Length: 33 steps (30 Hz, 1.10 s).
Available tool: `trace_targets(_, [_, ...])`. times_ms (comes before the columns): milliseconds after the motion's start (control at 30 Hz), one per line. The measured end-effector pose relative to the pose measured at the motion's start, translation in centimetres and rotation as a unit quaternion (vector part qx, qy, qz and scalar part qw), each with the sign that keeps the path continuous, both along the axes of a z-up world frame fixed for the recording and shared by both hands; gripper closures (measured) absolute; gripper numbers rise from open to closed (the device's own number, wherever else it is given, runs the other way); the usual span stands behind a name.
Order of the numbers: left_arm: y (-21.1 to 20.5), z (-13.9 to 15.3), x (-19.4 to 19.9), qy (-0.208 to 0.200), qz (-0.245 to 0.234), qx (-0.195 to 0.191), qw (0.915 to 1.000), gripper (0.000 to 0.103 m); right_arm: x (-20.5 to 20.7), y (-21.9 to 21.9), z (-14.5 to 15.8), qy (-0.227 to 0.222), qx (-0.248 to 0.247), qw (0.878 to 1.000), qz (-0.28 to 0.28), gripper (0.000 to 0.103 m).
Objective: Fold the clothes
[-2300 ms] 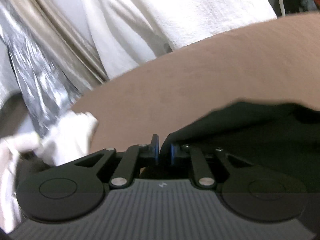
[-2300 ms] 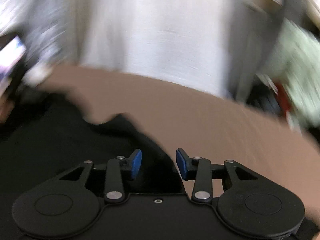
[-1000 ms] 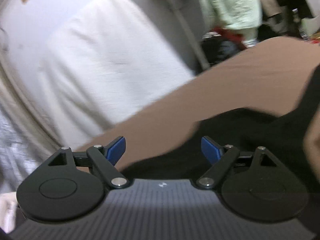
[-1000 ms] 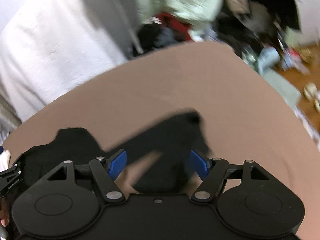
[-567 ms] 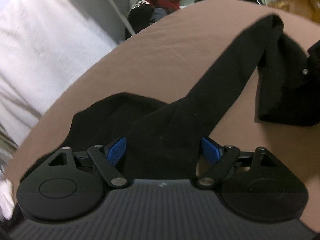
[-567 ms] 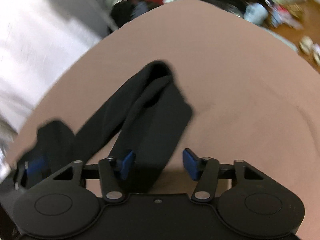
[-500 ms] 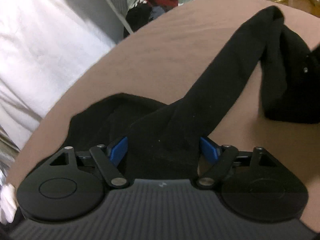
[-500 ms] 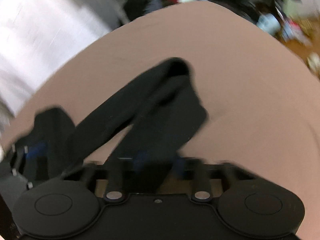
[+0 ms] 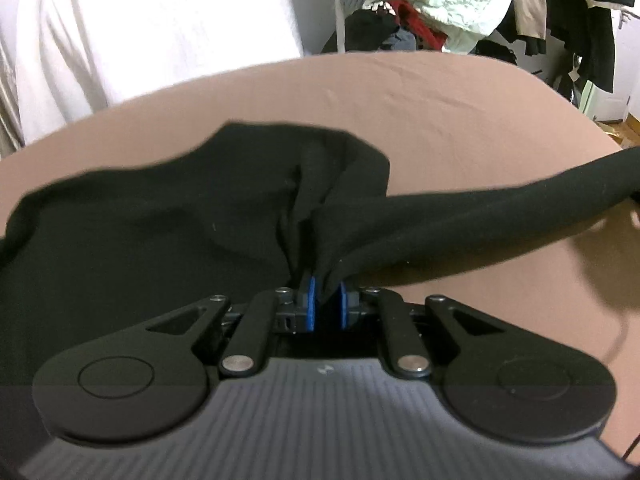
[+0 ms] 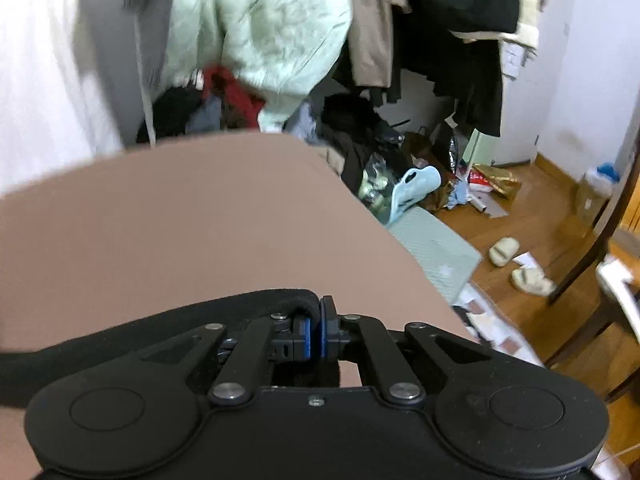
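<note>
A black garment (image 9: 152, 216) lies bunched on the brown bed sheet (image 9: 400, 100). My left gripper (image 9: 325, 300) is shut on a gathered fold of it near the middle. From there a long black sleeve (image 9: 500, 208) stretches taut to the right edge of the left wrist view. In the right wrist view the same black sleeve (image 10: 180, 320) runs in from the left, and my right gripper (image 10: 314, 334) is shut on its end, near the sheet's (image 10: 180, 220) right edge. Most of the garment is hidden from the right wrist view.
White bedding (image 9: 140, 28) is heaped behind the bed. Hanging clothes, a pale green jacket (image 10: 260, 28) among them, crowd the back. To the right the wooden floor (image 10: 540, 216) holds litter, slippers (image 10: 504, 250) and a chair leg (image 10: 592, 264).
Both grippers were open over the garment half a second ago and have now shut on it. The sleeve is pulled out taut between them, and the right gripper has swung toward the bed's right edge.
</note>
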State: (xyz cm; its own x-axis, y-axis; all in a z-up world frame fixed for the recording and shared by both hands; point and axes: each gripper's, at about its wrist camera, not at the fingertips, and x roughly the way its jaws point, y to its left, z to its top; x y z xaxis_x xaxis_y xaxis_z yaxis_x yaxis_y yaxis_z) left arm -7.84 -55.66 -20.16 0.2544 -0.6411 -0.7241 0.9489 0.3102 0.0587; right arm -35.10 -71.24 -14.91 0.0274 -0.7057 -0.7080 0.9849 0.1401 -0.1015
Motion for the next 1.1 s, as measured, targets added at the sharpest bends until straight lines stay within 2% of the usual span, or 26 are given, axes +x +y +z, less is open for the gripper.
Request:
trace_targets(33, [0.2,-0.1,0.0,-0.006,-0.004,0.000,1.0000,0.091,0.1,0.0,-0.5,0.010,0.018,1.000,-0.002,0.099])
trace_targets(100, [0.8,0.0,0.0,-0.013,-0.012,-0.001,0.9998,0.087,-0.4,0.0,-1.1,0.023,0.039,0.999,-0.026,0.082])
trace_targets(133, [1.3,0.1,-0.1,-0.013,-0.016,-0.002,0.9998,0.087,-0.8,-0.3,-1.2,0.027,0.042,0.998,-0.050,0.054])
trace_targets(167, [1.7,0.3,-0.1,-0.013,-0.021,-0.002,0.9997,0.086,-1.4,-0.4,-1.0,0.026,0.043,0.996,-0.071,0.040])
trace_targets(233, [3.0,0.5,0.0,-0.012,-0.018,0.000,0.9998,0.077,-3.1,-0.2,-0.3,-0.003,0.044,0.994,-0.103,0.037])
trace_targets(300, [3.8,0.5,0.2,-0.015,-0.015,0.002,0.9998,0.061,-4.8,0.1,-0.9,-0.085,0.074,0.988,-0.104,0.036])
trace_targets(333, [3.9,0.4,0.4,-0.019,-0.014,0.002,0.9997,0.058,-5.6,0.3,-1.2,-0.129,0.090,0.982,-0.102,0.036])
trace_targets(400, [4.2,0.3,0.8,-0.017,-0.011,0.000,0.9998,0.055,-7.2,0.6,-1.9,-0.217,0.123,0.964,-0.098,0.036])
trace_targets(467, [4.2,0.7,1.3,0.006,-0.001,-0.001,1.0000,0.055,-8.8,0.9,-2.6,-0.303,0.154,0.936,-0.092,0.036])
trace_targets(600, [4.5,1.5,1.8,0.027,0.013,-0.005,0.9995,0.055,-11.1,2.3,-3.1,-0.382,0.164,0.903,-0.110,0.036])
trace_targets(733, [4.6,1.3,2.3,0.037,0.041,0.013,0.9984,0.054,-11.7,4.5,-1.1,-0.388,0.119,0.906,-0.120,0.036])
trace_targets(833, [4.9,1.5,2.2,0.033,0.045,0.015,0.9983,0.055,-11.1,5.7,-0.7,-0.400,0.117,0.903,-0.105,0.036])
trace_targets(933, [5.2,1.5,2.2,0.012,0.046,0.018,0.9987,0.055,-9.7,3.9,-1.8,-0.416,0.178,0.890,-0.058,0.036])
trace_targets(1000, [5.4,1.6,2.5,0.009,0.047,0.014,0.9988,0.055,-7.2,2.9,-2.4,-0.380,0.215,0.900,-0.022,0.036])
trace_targets(1100, [5.6,1.7,3.5,0.022,0.060,0.000,0.9979,0.055,-4.3,2.5,-2.5,-0.328,0.211,0.921,-0.010,0.036])
